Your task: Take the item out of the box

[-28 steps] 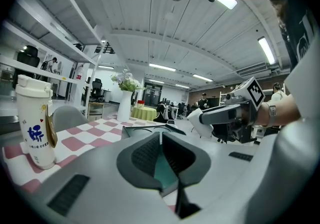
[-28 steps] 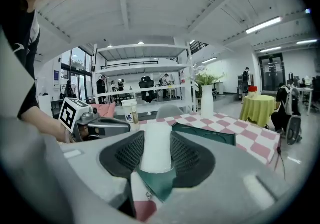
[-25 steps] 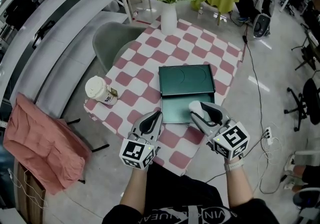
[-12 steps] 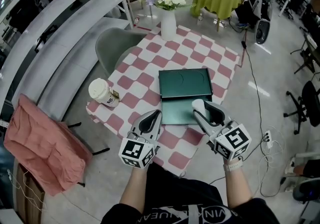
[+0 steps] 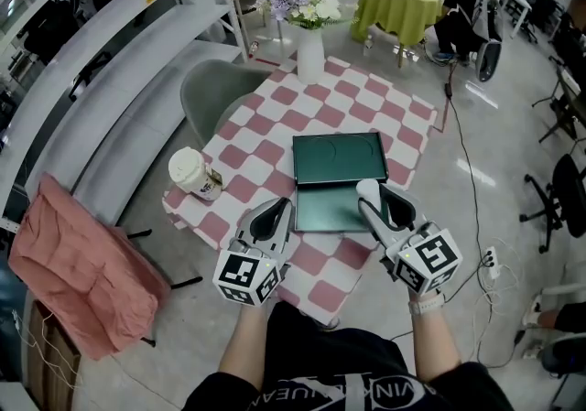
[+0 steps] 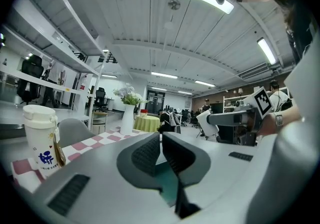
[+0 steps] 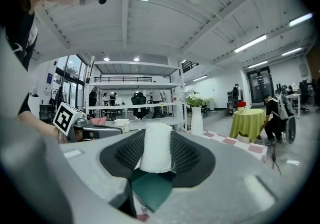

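An open dark green box [image 5: 337, 160] lies on the checkered table, its lid part behind and its tray part [image 5: 325, 210] in front. My right gripper [image 5: 371, 201] is above the tray's near right corner, shut on a white roll-like item [image 5: 368, 190]. In the right gripper view the white item [image 7: 156, 148] stands upright between the pads, with the green box [image 7: 150, 189] below. My left gripper [image 5: 278, 215] hovers at the tray's near left edge, shut with nothing between its jaws; its view shows the pads [image 6: 150, 153] together.
A lidded paper cup [image 5: 192, 171] stands near the table's left edge. A white vase of flowers [image 5: 309, 50] stands at the far end. A grey chair [image 5: 212, 93] sits to the left of the table. Pink cloth [image 5: 82, 263] hangs at the far left.
The head camera has drifted a little, so the table sits lower in view. The right gripper keeps its hold on the white item over the tray. The left gripper has barely moved.
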A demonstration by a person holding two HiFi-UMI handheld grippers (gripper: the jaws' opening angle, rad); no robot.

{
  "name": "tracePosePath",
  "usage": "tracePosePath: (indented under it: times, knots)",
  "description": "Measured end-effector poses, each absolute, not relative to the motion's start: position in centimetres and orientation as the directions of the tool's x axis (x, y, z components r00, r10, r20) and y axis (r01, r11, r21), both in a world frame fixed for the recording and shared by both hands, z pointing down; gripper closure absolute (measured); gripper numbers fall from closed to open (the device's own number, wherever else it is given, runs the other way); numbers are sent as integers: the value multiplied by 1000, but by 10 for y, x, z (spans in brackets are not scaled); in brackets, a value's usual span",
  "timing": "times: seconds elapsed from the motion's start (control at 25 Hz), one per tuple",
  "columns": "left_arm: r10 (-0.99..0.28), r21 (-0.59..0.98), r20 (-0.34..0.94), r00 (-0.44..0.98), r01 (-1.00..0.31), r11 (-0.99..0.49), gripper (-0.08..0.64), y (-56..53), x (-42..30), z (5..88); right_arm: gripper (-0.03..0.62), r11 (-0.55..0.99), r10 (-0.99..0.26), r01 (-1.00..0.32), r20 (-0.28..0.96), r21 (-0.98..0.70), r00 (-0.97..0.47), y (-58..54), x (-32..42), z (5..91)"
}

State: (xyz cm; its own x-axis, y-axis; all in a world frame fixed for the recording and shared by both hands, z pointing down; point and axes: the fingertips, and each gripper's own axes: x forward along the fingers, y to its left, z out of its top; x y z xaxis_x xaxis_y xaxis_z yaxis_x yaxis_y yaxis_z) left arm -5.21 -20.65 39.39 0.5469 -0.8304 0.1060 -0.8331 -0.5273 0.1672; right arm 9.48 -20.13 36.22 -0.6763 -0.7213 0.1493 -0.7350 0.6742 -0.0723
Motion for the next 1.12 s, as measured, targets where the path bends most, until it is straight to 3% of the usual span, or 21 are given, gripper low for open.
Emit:
tracePosePath:
  times: [1.12]
  knots:
    - [-847, 145, 28, 531, -840, -522, 537, -218, -53, 347, 423, 630, -773, -775, 58, -50, -632, -206, 113, 325]
